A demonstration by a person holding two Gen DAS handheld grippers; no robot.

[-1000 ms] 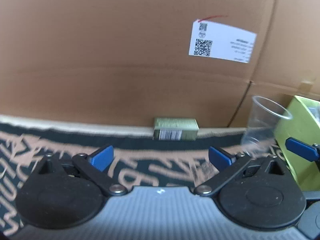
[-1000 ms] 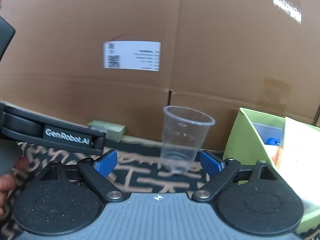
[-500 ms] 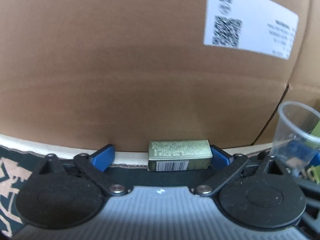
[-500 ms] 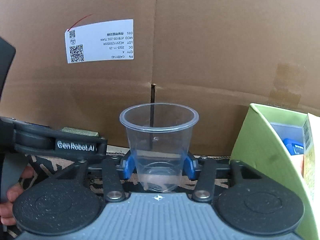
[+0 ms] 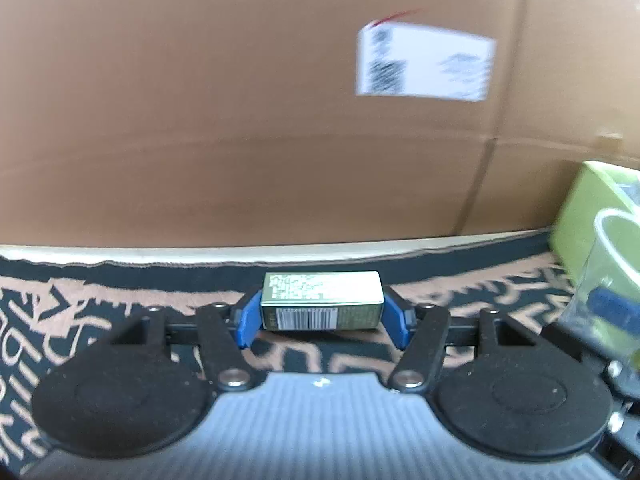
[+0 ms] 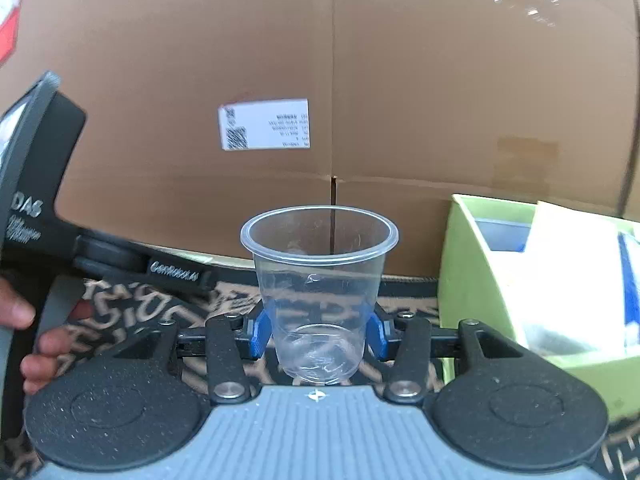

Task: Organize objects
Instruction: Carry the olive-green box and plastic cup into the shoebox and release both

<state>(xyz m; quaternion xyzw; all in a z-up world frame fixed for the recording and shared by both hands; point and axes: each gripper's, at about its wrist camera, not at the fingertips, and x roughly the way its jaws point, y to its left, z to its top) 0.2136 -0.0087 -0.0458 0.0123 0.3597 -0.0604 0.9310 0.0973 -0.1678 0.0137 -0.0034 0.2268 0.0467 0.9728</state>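
My left gripper [image 5: 322,322] is shut on a small olive-green box [image 5: 322,300] with a barcode, held across its ends just above the patterned cloth [image 5: 80,332]. My right gripper [image 6: 319,334] is shut on a clear plastic cup [image 6: 319,288], upright, gripped near its base and lifted. The cup also shows at the right edge of the left wrist view [image 5: 608,276]. The left gripper's body and the hand holding it show in the right wrist view [image 6: 48,216].
A large cardboard wall [image 5: 240,100] with a white label [image 5: 424,66] stands behind the cloth. A lime-green bin [image 6: 480,264] holding white and blue items stands at the right, also in the left wrist view [image 5: 580,208].
My left gripper closed on the green box and pulled it back from the cardboard wall. My right gripper, shut on the cup, lifted it and drew back.
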